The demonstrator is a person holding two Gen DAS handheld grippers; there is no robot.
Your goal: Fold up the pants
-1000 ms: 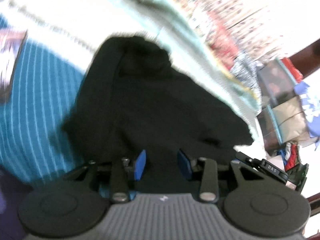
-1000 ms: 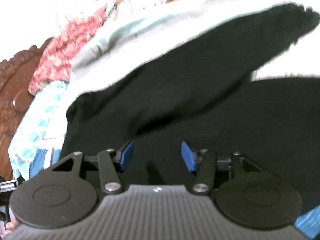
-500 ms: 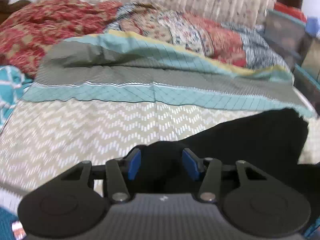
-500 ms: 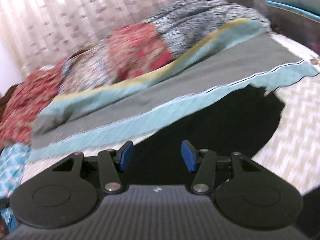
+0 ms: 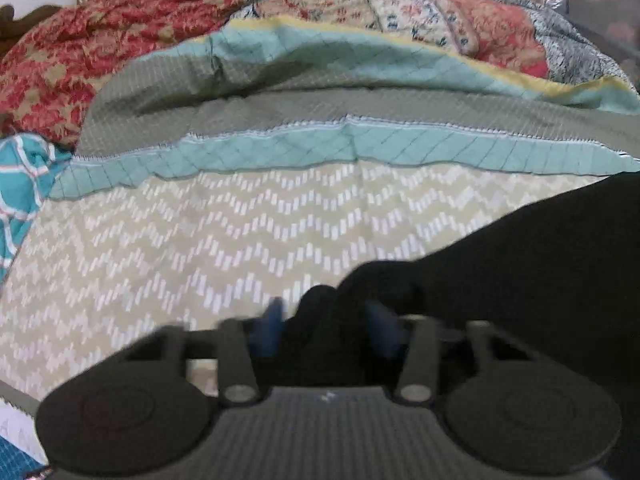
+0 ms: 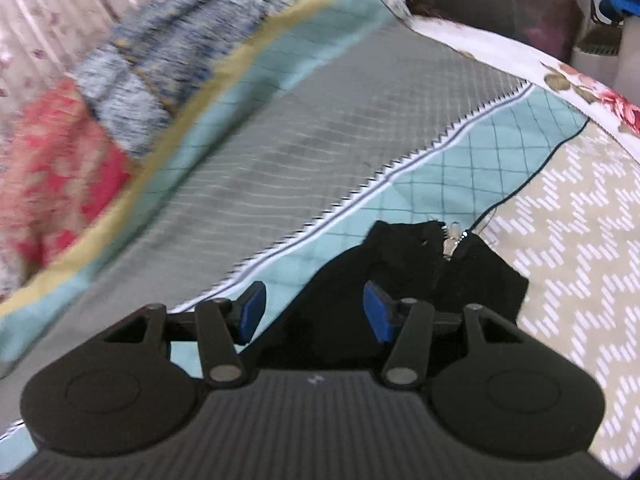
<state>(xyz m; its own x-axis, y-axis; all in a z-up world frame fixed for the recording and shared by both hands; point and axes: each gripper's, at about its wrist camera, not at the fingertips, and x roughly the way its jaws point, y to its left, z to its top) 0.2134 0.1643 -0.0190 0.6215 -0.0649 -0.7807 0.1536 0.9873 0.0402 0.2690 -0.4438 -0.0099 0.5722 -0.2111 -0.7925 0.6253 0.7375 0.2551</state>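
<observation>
The black pants (image 5: 540, 264) lie on the patterned bedspread (image 5: 200, 240). In the left wrist view a bunched edge of them sits between the blue pads of my left gripper (image 5: 324, 326), whose jaws stand apart. In the right wrist view the waist end of the pants (image 6: 460, 284), with a silver zipper (image 6: 454, 240), lies between and just beyond my right gripper (image 6: 314, 314). Its blue pads stand wide apart with black cloth between them. Whether either gripper pinches the cloth is not clear.
A grey and teal quilt (image 5: 320, 120) is folded across the bed behind the pants. Red and floral bedding (image 5: 80, 48) is piled at the back. A dark storage box (image 6: 500, 0) and other items stand past the bed's right edge. A floral sheet edge (image 6: 580, 80) shows there.
Both grippers swung from looking down on the spread pants to looking low across the bed. The pants now sit nearer the pads, and the right view shows the zipper end.
</observation>
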